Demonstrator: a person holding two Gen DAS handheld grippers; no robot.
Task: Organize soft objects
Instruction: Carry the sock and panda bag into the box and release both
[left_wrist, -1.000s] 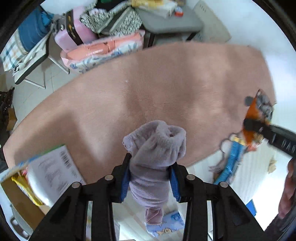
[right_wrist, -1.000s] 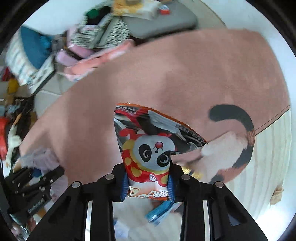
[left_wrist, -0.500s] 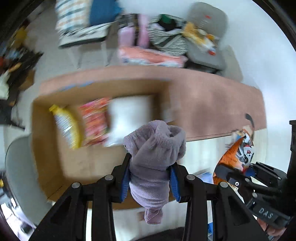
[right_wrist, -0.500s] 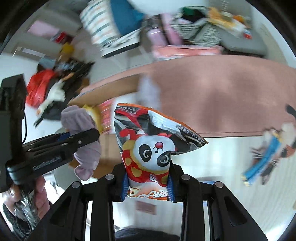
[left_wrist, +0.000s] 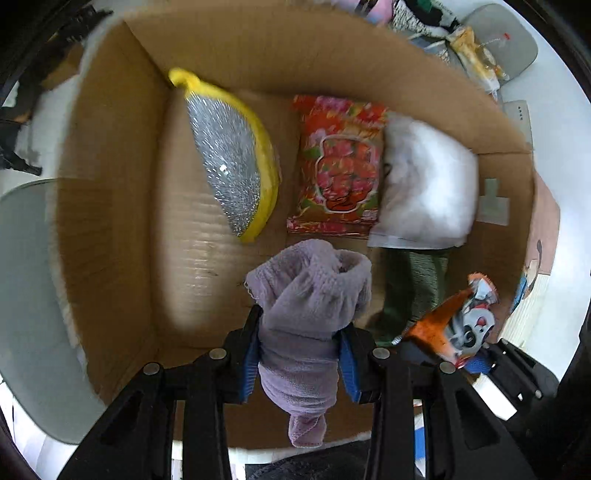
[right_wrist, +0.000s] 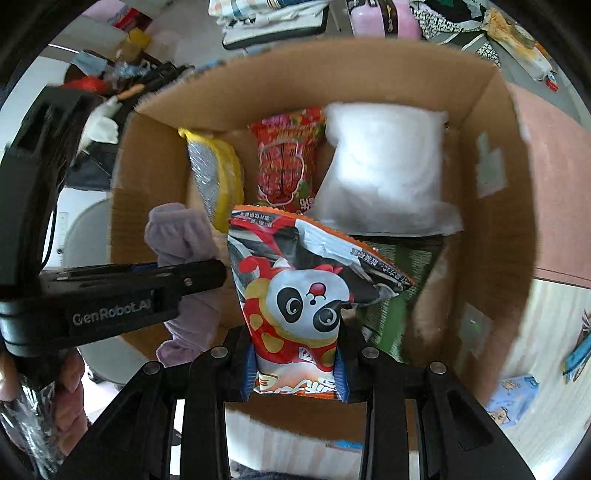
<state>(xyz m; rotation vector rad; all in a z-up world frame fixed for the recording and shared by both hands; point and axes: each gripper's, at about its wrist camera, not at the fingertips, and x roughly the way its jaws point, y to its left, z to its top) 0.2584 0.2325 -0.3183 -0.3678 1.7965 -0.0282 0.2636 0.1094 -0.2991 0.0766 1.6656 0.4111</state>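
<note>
My left gripper (left_wrist: 300, 354) is shut on a rolled lilac fleece cloth (left_wrist: 306, 306) and hangs over an open cardboard box (left_wrist: 110, 192). My right gripper (right_wrist: 295, 365) is shut on a panda snack bag (right_wrist: 295, 295), also above the box (right_wrist: 495, 206). In the right wrist view the left gripper (right_wrist: 192, 280) and its lilac cloth (right_wrist: 181, 236) show at the left. In the left wrist view the panda bag (left_wrist: 458, 325) shows at the lower right. On the box floor lie a yellow-edged silver bag (left_wrist: 232, 162), a red candy bag (left_wrist: 340, 166), a white pillow (left_wrist: 428, 192) and a green cloth (left_wrist: 413, 288).
A pink carpet (right_wrist: 546, 184) lies right of the box. Chairs piled with clothes and bags (right_wrist: 380, 18) stand beyond the box. A grey round seat (left_wrist: 26, 295) is at the left. Small blue packets (right_wrist: 513, 395) lie on the pale floor at the right.
Both grippers have swept sideways from over the pink carpet to above the open box, each still holding its item. The box now fills both views.
</note>
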